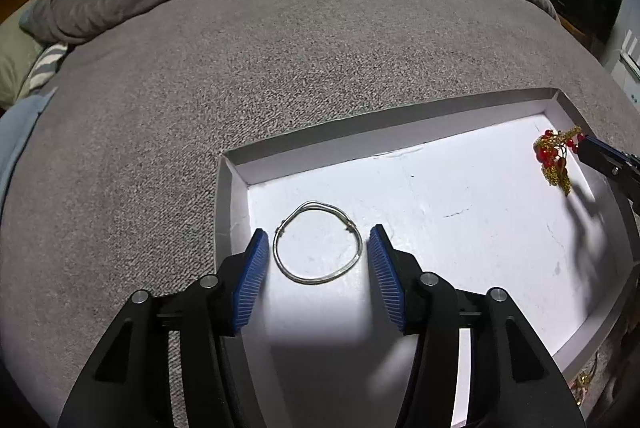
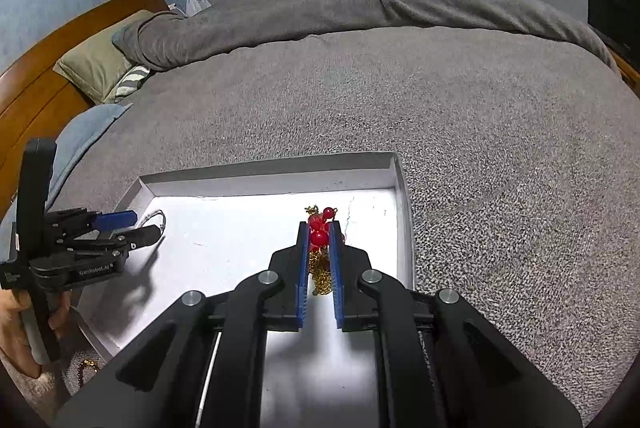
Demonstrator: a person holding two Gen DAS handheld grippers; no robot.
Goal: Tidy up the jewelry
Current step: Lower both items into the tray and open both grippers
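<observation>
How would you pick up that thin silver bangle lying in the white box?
The silver bangle lies flat on the floor of the white box, so I'd probably come from above and close the left gripper across its two sides, which already sit between the open pads. It is thin wire, so the tips must get right down to the floor.

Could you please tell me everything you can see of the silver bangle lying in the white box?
The silver bangle is a thin ring of pale, wire-like metal, apparently two strands running side by side, with small wrapped joints on either side of its upper arc. It lies flat on the floor of the white box, near the box's left wall in the left wrist view. The left tool has its blue ribbed pads on either side of the bangle, open, with a slight gap on each side; nothing is seen touching the bangle except the floor.
</observation>
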